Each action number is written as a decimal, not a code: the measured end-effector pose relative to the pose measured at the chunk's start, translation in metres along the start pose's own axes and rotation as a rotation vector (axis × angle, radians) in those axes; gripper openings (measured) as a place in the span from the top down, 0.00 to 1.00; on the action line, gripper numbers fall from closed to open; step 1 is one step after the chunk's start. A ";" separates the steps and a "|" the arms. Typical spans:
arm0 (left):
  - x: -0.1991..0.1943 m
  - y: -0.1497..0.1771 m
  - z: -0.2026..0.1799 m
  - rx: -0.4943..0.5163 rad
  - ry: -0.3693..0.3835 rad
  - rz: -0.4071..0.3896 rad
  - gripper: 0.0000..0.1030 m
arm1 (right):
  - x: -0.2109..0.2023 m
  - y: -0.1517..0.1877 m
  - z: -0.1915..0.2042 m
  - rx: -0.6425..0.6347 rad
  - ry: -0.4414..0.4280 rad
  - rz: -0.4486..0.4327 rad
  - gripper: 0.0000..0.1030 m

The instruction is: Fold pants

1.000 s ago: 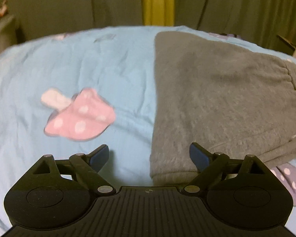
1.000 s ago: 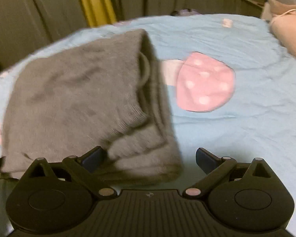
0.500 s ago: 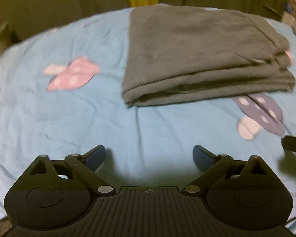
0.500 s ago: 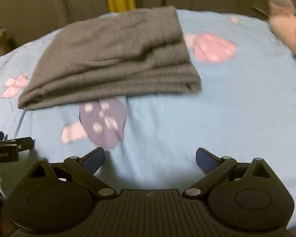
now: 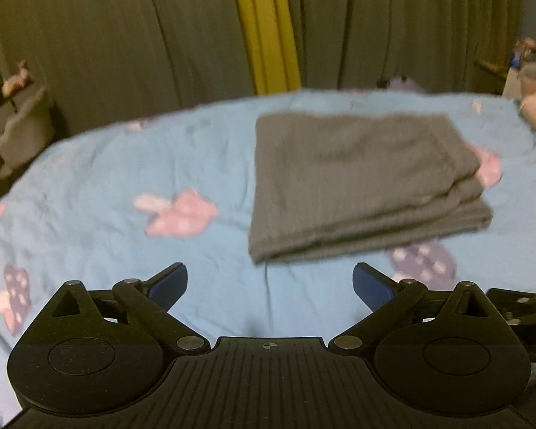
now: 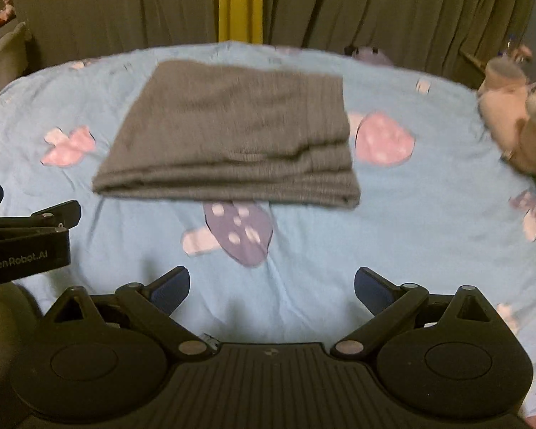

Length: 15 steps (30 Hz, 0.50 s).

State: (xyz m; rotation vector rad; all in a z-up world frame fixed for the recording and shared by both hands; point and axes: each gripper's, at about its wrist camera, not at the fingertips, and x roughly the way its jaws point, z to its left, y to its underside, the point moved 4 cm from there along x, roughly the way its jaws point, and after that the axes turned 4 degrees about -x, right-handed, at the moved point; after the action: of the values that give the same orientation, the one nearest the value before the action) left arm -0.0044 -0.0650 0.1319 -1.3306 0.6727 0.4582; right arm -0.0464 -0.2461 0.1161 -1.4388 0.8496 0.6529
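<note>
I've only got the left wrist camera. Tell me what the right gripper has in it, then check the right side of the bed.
Observer: The right gripper is open, with nothing between its pads.
Operator: Now the right side of the bed.
Observer: A pink plush toy lies at the right edge of the sheet, apart from the folded pants.
Operator: Report what lies between that gripper and the pants.
Observer: Only sheet. A purple mushroom print shows there, the top of its cap under the near edge of the pants.
</note>
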 end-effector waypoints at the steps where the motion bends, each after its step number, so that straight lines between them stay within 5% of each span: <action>1: -0.007 -0.006 0.000 -0.005 0.011 -0.015 0.01 | -0.009 -0.007 0.001 -0.009 0.000 -0.013 0.04; 12: -0.057 -0.077 0.039 -0.286 0.217 -0.124 0.00 | -0.064 -0.072 -0.005 0.070 -0.005 -0.066 0.04; 15: -0.055 -0.090 0.044 -0.273 0.167 -0.081 0.00 | -0.069 -0.081 -0.005 0.082 -0.028 -0.052 0.04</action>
State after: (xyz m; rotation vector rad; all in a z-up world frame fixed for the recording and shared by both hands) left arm 0.0228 -0.0355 0.2389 -1.6622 0.7083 0.3859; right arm -0.0196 -0.2474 0.2186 -1.3703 0.8052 0.5913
